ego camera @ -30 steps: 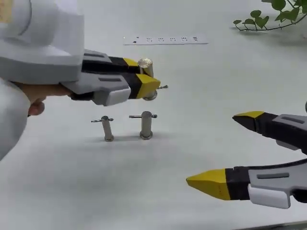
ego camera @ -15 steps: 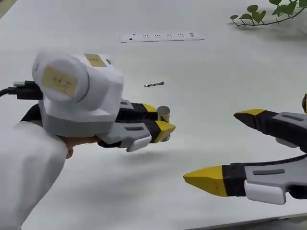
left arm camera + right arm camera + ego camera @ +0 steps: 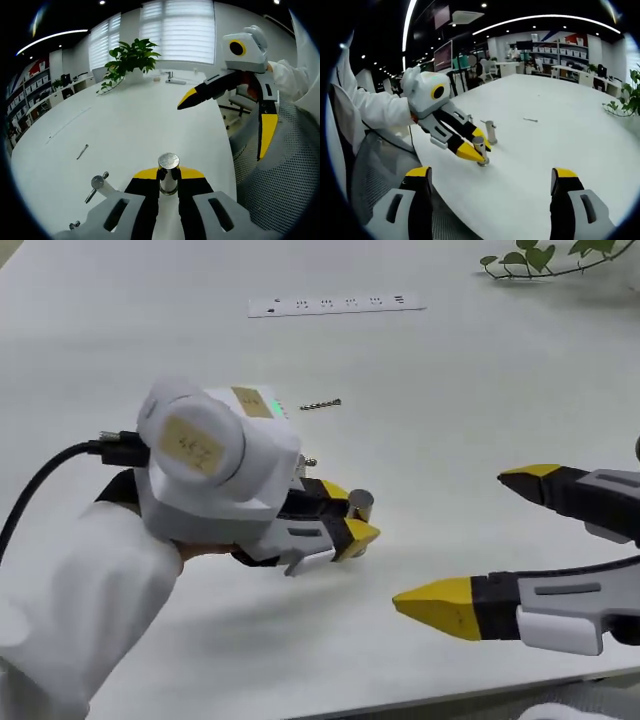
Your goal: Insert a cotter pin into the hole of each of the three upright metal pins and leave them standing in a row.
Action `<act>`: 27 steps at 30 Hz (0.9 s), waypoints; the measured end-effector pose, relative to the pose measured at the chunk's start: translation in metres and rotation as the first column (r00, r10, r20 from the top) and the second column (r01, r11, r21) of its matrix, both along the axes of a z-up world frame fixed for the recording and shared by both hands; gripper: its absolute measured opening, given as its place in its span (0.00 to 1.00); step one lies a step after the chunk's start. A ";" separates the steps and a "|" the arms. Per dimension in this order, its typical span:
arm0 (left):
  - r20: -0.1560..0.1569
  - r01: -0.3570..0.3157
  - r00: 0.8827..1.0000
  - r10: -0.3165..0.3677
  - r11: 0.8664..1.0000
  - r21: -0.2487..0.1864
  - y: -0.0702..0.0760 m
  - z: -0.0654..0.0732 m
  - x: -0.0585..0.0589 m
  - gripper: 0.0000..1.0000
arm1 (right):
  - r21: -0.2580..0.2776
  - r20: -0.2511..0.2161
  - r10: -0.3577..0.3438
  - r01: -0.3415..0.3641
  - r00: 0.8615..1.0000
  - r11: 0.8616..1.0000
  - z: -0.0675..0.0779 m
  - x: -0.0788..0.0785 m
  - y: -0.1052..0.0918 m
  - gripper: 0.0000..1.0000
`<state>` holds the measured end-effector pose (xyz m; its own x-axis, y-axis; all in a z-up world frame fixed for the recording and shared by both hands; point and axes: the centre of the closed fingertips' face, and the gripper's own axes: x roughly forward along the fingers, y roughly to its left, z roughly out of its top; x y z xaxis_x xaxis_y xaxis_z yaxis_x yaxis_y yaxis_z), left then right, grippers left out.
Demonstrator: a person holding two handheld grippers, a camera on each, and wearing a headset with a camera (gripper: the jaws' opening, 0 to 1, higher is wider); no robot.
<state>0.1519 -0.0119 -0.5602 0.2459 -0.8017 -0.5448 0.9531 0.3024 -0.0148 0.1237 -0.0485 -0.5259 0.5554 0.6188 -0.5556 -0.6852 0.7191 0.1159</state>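
My left gripper (image 3: 352, 527) is shut on a short steel pin (image 3: 361, 505), held upright low over the white table. From its own view the pin (image 3: 168, 173) stands between the yellow jaws, with no cotter showing in it. Just left of it stands a second pin (image 3: 97, 183) with a cotter through its head. In the right gripper view the left gripper (image 3: 471, 145) holds the pin (image 3: 480, 148) at the table, another pin (image 3: 491, 131) behind it. A loose cotter pin (image 3: 320, 405) lies farther back. My right gripper (image 3: 470, 540) hangs open, holding nothing, to the right.
A white power strip (image 3: 335, 305) lies at the back of the table (image 3: 480, 380), and a green plant (image 3: 530, 258) trails in at the far right corner. The table's near edge runs just below the right gripper. A black cable (image 3: 40, 490) leads off the left gripper.
The left gripper has carried its pin toward me and down, from behind the two standing pins to low over the table. Its body now hides those pins. The right gripper has hardly moved.
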 end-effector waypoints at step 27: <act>0.008 -0.019 1.000 0.019 1.000 -0.013 0.009 -0.020 0.003 0.10 | 0.007 -0.031 0.011 -0.011 0.999 1.000 -0.005 0.000 0.001 0.92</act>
<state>0.1554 -0.0024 -0.5803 0.2656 -0.8036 -0.5326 0.9473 0.3203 -0.0109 0.1233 -0.0477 -0.5306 0.5309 0.6285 -0.5685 -0.6889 0.7107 0.1424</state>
